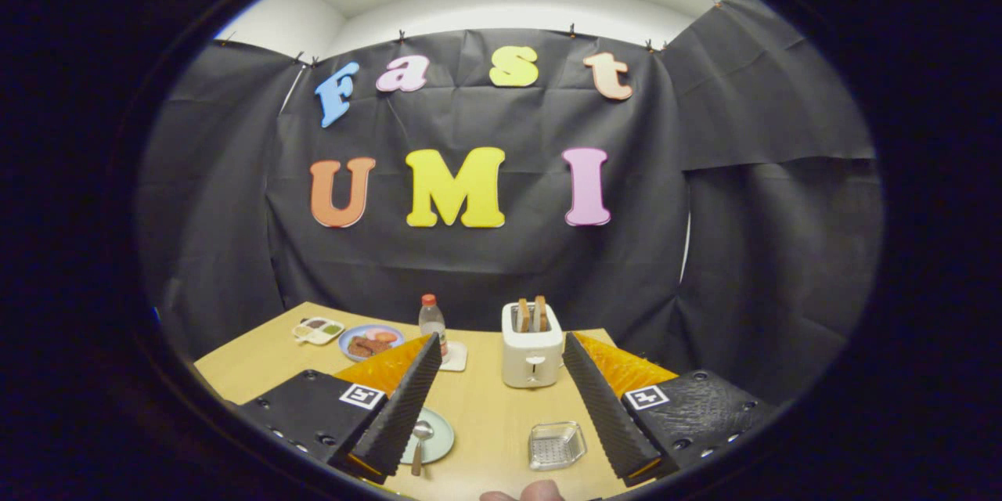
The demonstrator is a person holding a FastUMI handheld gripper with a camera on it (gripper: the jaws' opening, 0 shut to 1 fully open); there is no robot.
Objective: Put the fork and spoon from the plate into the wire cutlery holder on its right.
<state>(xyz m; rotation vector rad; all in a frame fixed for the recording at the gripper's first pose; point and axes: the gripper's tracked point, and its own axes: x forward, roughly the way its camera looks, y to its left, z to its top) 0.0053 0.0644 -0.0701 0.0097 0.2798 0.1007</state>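
- Gripper view: hand-held gripper [496, 407], fingers spread wide, nothing held, hovering above the counter [485, 407].
- Spoon [420, 442]: lies on the plate [440, 438], just inside the left finger, low and near; long axis runs roughly along the fingers, bowl pointing away.
- Fork: cannot be made out.
- Wire cutlery holder [556, 445]: right of the plate, just inside the right finger.

The pale wooden table [477, 407] looks smooth and matt. At about eleven o'clock from the ribbed gripper [498, 399] fingers [407, 407], a shiny metal spoon [420, 442] lies on a glossy pale-green plate [442, 438]. Ahead, the white plastic toaster [531, 352] gleams; the square wire cutlery holder [556, 445] is bright metal.
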